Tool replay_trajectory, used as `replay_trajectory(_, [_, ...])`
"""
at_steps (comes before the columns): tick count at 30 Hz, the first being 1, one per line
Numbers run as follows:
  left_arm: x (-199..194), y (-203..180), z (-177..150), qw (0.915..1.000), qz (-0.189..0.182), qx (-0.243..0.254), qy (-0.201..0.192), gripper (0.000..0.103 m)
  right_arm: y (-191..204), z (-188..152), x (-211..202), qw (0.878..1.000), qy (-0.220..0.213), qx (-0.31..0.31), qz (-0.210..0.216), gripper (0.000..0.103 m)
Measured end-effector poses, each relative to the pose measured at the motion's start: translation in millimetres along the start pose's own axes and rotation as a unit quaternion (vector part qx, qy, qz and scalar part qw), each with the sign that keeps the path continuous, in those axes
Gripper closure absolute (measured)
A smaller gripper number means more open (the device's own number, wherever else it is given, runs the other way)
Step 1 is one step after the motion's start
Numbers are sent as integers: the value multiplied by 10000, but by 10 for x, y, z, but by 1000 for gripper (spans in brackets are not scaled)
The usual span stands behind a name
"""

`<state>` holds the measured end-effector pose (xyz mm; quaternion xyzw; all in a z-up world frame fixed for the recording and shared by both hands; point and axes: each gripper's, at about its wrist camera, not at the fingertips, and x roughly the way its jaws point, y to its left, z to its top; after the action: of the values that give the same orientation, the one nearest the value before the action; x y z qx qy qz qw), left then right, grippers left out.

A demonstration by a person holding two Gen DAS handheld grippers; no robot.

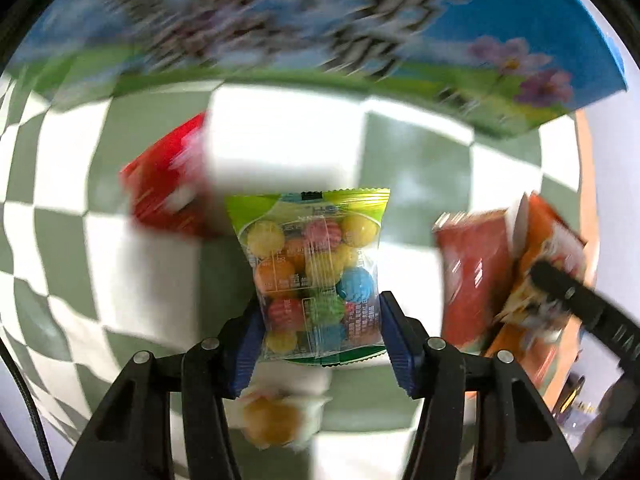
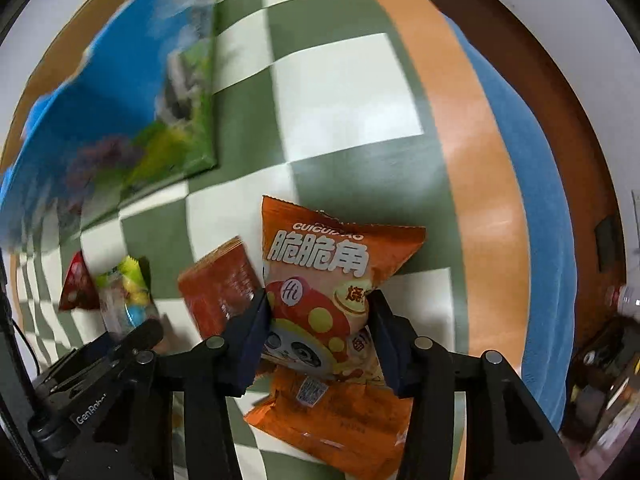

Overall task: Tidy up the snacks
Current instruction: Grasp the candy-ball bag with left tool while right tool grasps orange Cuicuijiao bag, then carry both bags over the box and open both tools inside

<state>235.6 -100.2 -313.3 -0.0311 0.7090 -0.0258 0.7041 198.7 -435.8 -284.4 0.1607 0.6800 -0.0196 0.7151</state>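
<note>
Left gripper (image 1: 322, 334) pinches a candy bag (image 1: 316, 276) across its lower half, blue pads tight on both side edges, bag sharp while the checked cloth (image 1: 280, 140) smears, so it looks lifted and carried with the hand. The side grip keeps the bag hanging flat and the clear window facing the camera. Right gripper (image 2: 320, 332) is clamped on an orange chip bag (image 2: 332, 280), pads dug into its puffed middle, pack creased at the waist; the grip sits low, probably to stop the air-filled pack slipping out. A second orange bag (image 2: 336, 420) lies under it on the cloth, and a red-brown pack (image 2: 224, 284) sits just beside, left of the jaws. A red bag (image 1: 168, 184) lies on the cloth behind the candy; something yellow and white (image 1: 276, 420) sits below the left jaws, too blurred to name. A big blue box (image 1: 320, 28) stands at the far edge of the cloth, likely the place the snacks go, though its opening is not visible. Both hands loaded, so the step looks like carrying toward the box; several packs left on the cloth, task early to midway
</note>
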Motion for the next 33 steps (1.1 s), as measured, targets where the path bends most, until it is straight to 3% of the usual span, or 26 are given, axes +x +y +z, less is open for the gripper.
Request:
replay_trajectory(4, [8,250,-103,9997,-164,53,196,50,219,-171,14,9991,140,-367,124,52])
replay_trajectory(13, [217,492,302,9960,-595,-312,582,39,322,-291,98,9994,263,-184,118,44])
replay_trajectory(15, [244,517,389,9961,-584,-407,522,39,318,-290,82,9996,246,-118,94,37])
replay_trajectory(17, [258,512,391,9963,-567,-497,410,39,331,-299,95,9997,247,-68,55,37])
replay_trajectory(19, [165,609,255,9979,-404,-431,259,54,334,-311,122,9996,284,-33,4,37])
replay_trajectory(20, [151,590,74,9986,-331,-376,188,54,332,-311,172,9995,308,-20,-65,38])
replay_trajectory(24, [44,497,45,9996,-237,-147,71,57,382,-346,134,9996,109,-110,-227,49])
replay_trajectory(28, [-144,514,-78,9997,-211,78,-56,57,410,-401,-51,9998,-74,-156,-25,50])
replay_trajectory(33, [-652,558,-35,9981,-476,190,-353,57,497,-433,-516,9979,-415,-264,425,51])
